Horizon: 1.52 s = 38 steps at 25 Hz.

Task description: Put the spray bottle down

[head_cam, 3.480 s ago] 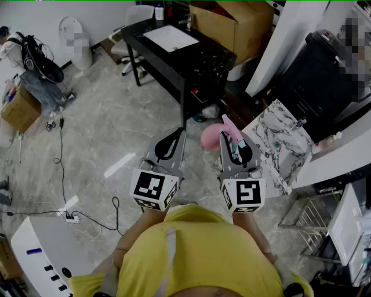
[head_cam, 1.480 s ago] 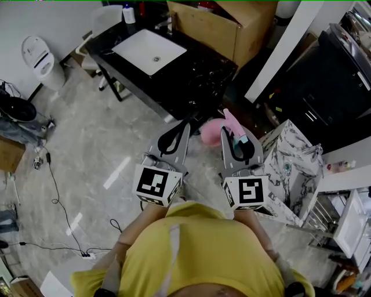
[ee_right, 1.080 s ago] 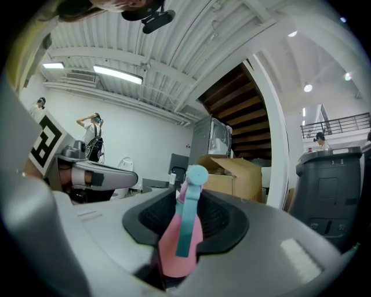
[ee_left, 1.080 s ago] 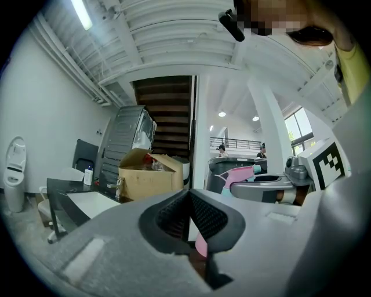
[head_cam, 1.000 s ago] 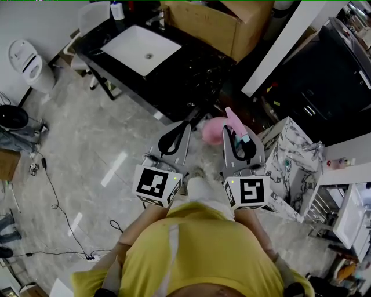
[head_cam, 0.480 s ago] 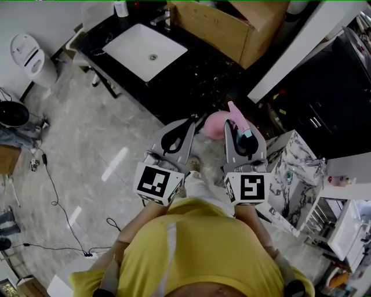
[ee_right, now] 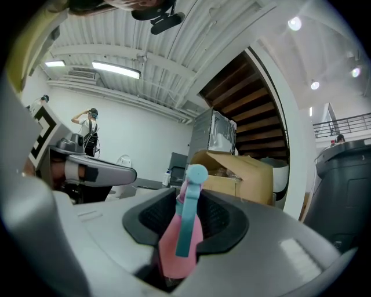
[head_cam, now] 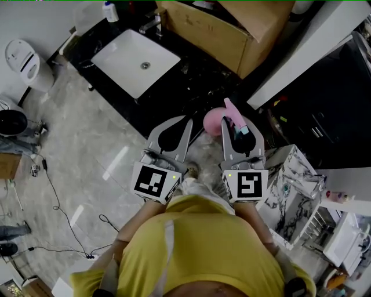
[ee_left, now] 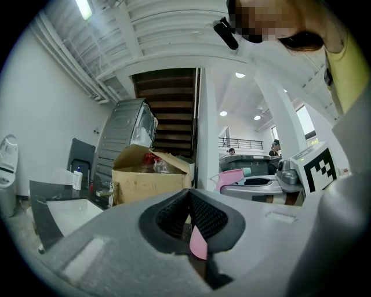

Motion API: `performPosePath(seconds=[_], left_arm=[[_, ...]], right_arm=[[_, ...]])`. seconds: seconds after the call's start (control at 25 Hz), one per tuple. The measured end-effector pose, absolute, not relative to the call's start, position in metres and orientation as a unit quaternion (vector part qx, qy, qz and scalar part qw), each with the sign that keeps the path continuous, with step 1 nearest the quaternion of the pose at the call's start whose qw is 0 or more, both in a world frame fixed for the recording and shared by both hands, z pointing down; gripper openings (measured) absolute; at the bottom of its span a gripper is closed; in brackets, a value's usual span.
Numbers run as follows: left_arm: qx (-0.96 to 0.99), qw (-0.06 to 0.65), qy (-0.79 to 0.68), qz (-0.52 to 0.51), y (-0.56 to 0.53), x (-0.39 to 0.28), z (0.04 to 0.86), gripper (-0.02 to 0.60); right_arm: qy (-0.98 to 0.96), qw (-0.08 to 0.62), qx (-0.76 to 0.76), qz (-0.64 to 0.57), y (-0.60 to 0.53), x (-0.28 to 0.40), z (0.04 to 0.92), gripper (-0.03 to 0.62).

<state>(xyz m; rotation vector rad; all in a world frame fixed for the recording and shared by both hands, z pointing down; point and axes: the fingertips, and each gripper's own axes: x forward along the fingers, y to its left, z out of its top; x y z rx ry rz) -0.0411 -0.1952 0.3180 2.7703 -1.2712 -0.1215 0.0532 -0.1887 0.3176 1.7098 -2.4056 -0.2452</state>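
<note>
The pink spray bottle [head_cam: 215,118] with a teal trigger sits between the jaws of my right gripper [head_cam: 236,126], nozzle pointing away from me. In the right gripper view the spray bottle [ee_right: 182,238] fills the gap and the right gripper [ee_right: 188,200] is shut on it. My left gripper [head_cam: 186,121] is beside it on the left, at the same height. Seen in its own view, the left gripper [ee_left: 188,200] has its pads together. A pink sliver shows low in the gap; I cannot tell what it is. Both grippers hang over the front edge of a black counter [head_cam: 191,81].
The counter holds a white sink [head_cam: 136,61], with a small bottle [head_cam: 109,11] at its far corner and a big cardboard box [head_cam: 214,29] behind. A marble-topped stand [head_cam: 290,185] is at my right. A cable [head_cam: 52,191] runs over the floor at left.
Both grippers have come forward together to the black counter, which now lies just beyond their tips. The spray bottle stays in the right gripper, and the jaws have not moved.
</note>
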Motion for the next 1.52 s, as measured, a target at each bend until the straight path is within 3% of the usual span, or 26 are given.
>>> performPosePath(seconds=[0.64,1.52], left_arm=[[0.905,0.032,-0.425,-0.017,-0.28,0.012,0.332,0.003],[0.921,0.043,-0.386,0.004,-0.361,0.026,0.379,0.004]], right_arm=[[-0.827,0.085,0.553,-0.051,-0.279,0.09,0.337,0.11],[-0.808,0.115,0.576,-0.054,-0.362,0.091,0.376,0.109]])
